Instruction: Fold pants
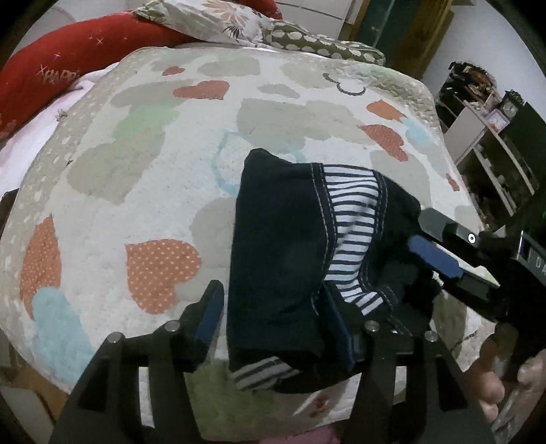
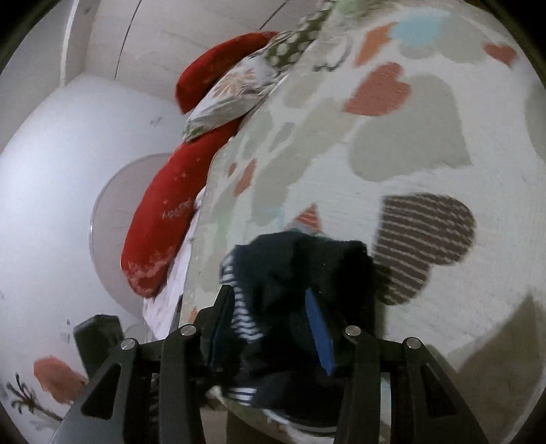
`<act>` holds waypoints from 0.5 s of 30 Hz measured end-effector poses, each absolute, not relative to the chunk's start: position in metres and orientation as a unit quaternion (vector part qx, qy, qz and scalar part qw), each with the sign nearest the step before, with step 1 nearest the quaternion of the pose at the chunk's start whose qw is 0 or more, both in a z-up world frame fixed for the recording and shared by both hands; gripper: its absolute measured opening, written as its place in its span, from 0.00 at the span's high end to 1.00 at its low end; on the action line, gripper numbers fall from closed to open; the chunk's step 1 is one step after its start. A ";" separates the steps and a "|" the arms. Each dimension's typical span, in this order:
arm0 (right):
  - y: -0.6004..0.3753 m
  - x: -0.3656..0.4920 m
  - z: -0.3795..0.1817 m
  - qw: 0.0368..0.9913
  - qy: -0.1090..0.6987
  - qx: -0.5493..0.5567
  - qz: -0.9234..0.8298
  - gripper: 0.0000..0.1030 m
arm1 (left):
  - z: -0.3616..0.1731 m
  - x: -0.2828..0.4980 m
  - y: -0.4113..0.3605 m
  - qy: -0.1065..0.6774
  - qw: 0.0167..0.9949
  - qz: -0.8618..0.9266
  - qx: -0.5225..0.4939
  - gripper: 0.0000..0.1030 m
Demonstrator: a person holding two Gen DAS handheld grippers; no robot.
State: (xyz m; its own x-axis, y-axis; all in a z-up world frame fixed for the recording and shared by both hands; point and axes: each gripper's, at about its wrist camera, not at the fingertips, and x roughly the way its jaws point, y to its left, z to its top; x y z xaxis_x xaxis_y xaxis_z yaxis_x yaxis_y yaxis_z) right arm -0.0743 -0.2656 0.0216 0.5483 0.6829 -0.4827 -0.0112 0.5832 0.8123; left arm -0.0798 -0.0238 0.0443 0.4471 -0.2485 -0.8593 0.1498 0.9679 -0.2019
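Small dark navy pants (image 1: 283, 246) with a striped lining lie folded on a heart-patterned blanket (image 1: 136, 164). My left gripper (image 1: 273, 317) stands with its jaws wide apart, straddling the near end of the pants, not clamping them. My right gripper (image 1: 433, 239) comes in from the right and touches the waistband end. In the right wrist view the pants (image 2: 300, 273) bunch between the right gripper's (image 2: 273, 328) open jaws, and the blue pad (image 2: 319, 338) rests against the cloth.
A red cushion (image 1: 68, 65) and patterned pillows (image 1: 221, 20) lie at the far end of the bed. Shelves (image 1: 494, 153) stand at the right. A white wall (image 2: 51, 170) and a round fan shape are on the left in the right wrist view.
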 end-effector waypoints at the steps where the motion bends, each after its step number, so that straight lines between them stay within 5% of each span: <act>1: -0.272 -0.078 0.021 0.781 0.416 0.408 0.225 0.55 | 0.048 -0.082 -0.023 0.510 0.851 -0.120 -0.048 0.43; 4: -0.284 -0.089 0.032 0.796 0.398 0.400 0.219 0.45 | 0.061 -0.088 -0.017 0.488 0.860 -0.136 -0.059 0.42; 6: -0.288 -0.095 0.040 0.822 0.389 0.369 0.193 0.33 | 0.068 -0.088 -0.005 0.471 0.865 -0.143 -0.090 0.29; 15: -0.275 -0.081 0.008 0.819 0.427 0.336 0.186 0.30 | 0.022 -0.049 0.002 0.524 0.808 -0.212 -0.166 0.24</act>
